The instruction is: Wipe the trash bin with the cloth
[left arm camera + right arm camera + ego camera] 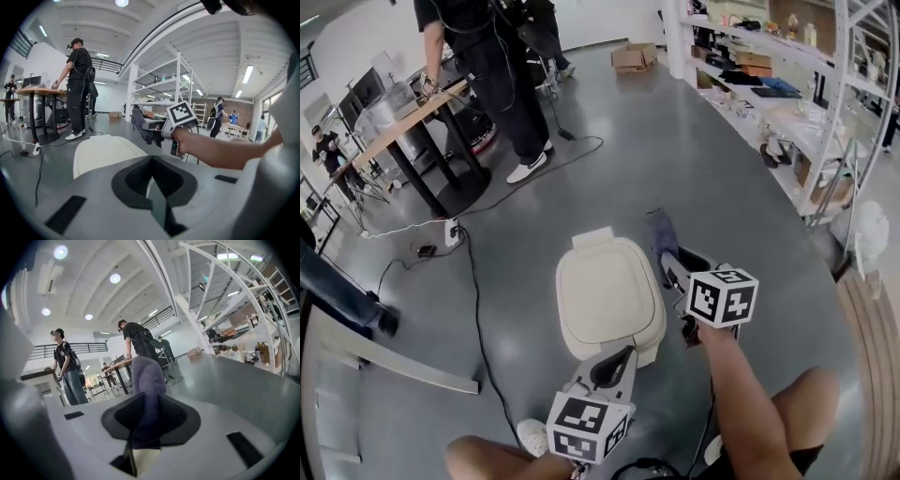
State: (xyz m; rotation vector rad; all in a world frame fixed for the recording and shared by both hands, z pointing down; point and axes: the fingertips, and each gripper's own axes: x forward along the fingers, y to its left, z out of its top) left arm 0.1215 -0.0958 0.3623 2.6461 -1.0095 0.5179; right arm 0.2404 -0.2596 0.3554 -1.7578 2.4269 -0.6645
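Note:
A cream trash bin [609, 295] with a closed lid stands on the grey floor right below me; its lid [103, 150] also shows in the left gripper view. My right gripper [672, 267] hovers at the bin's right side, shut on a grey-blue cloth [661, 234] that sticks up past its jaws [146, 380]. My left gripper [614, 361] sits at the bin's near edge with its jaws together and nothing between them [152, 180]. The left gripper view shows the right gripper [150, 126] with the cloth [139, 124] hanging from it.
A person in black [502, 75] stands at a wooden table [403, 131] at the far left. A power strip [450, 232] and cables lie on the floor left of the bin. A white plank [394, 361] lies near left. Shelving [787, 103] lines the right side.

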